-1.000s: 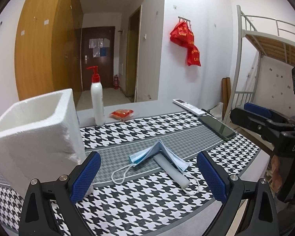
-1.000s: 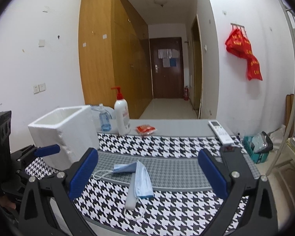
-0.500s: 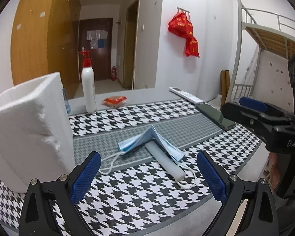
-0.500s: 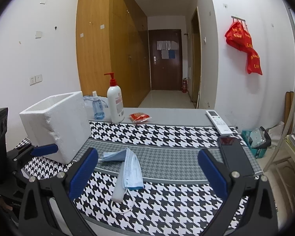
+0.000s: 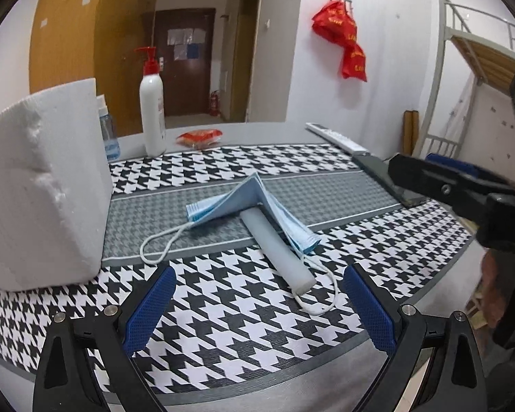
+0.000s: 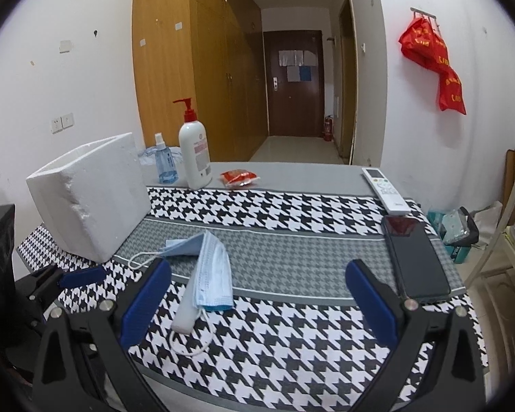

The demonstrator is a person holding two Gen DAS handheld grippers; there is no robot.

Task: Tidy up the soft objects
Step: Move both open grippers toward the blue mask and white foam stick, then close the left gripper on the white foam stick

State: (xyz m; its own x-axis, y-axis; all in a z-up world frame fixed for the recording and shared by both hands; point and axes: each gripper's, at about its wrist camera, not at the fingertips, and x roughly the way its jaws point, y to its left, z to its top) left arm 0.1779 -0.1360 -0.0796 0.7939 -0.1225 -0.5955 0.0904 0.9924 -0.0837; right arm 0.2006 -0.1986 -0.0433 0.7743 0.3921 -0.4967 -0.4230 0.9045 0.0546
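Lying draped over a grey tube (image 5: 274,245), the face mask (image 5: 243,199) sits just ahead of the wide-open left gripper (image 5: 261,309).

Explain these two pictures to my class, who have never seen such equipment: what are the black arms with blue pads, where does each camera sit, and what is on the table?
Each picture comes from a camera on a hand-held gripper, looking along its two blue-padded fingers. The left gripper and right gripper are both open, holding nothing. On the checked tablecloth lies a blue face mask draped over a pale tube. Nearby stand a white foam box, a pump bottle, a small spray bottle, a red packet, a remote and a phone.
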